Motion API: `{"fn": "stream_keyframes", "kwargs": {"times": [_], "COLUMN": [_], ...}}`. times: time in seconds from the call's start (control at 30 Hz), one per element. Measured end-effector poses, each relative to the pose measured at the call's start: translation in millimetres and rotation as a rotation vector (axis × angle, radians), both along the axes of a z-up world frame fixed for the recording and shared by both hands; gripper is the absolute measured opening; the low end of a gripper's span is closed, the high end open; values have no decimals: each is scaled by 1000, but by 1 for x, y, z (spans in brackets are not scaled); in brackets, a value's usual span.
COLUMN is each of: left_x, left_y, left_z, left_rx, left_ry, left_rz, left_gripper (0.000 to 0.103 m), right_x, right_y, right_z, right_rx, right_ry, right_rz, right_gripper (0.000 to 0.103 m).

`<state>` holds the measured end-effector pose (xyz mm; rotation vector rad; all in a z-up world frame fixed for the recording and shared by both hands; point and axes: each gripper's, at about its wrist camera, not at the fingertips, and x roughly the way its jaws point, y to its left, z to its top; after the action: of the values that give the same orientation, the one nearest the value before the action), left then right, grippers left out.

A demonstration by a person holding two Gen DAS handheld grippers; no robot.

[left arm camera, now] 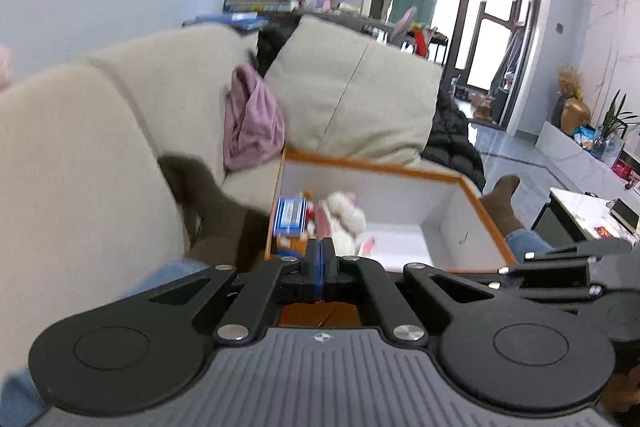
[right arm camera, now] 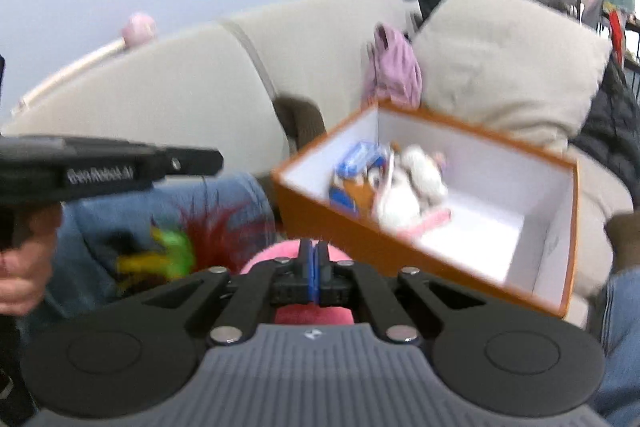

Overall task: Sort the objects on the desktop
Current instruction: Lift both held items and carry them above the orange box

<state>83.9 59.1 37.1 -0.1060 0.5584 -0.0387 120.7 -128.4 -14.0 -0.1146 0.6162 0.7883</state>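
An orange box (left arm camera: 372, 167) with a white inside rests on the sofa. It holds a blue packet (left arm camera: 290, 215) and a white plush toy (left arm camera: 344, 219). My left gripper (left arm camera: 319, 255) is shut with nothing between its pads, just in front of the box's near wall. In the right wrist view the box (right arm camera: 480, 137) lies to the right, with the packet (right arm camera: 360, 155) and plush toy (right arm camera: 412, 183) inside. My right gripper (right arm camera: 313, 259) is shut, its pads pinching the fur of a pink fluffy toy (right arm camera: 272, 255) that hangs close under the fingers.
A green and yellow feathered toy (right arm camera: 172, 251) with red feathers (right arm camera: 224, 223) lies on the person's jeans. A purple cloth (left arm camera: 252, 119) sits between cream sofa cushions (left arm camera: 352, 95). A black jacket (left arm camera: 452, 139) lies at the sofa's right end. A hand (right arm camera: 20, 267) holds the left gripper's handle.
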Motion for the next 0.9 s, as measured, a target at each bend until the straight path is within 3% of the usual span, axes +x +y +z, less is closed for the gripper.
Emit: {"fn": "stream_keyframes", "kwargs": {"times": [0.27,0.47,0.67,0.9], "left_x": [25,51,83,123], "left_y": [-5,-11,-16,-22], "left_z": [39,56,56,16], "left_rx": [38,57,39,-8], "left_ry": [-106,-156,-151,-33], "left_rz": [-30,-47,-87,-140], "left_gripper": [0,0,0,0], "right_x": [25,52,87,117], "right_y": [-2,0,0,-8], "right_z": [48,65,52,12], "right_rx": [83,103,66,18], "right_ry": [-145,-221,-202,-103], "right_rz": [-38,-91,-175,-236], "right_gripper": [0,0,0,0]}}
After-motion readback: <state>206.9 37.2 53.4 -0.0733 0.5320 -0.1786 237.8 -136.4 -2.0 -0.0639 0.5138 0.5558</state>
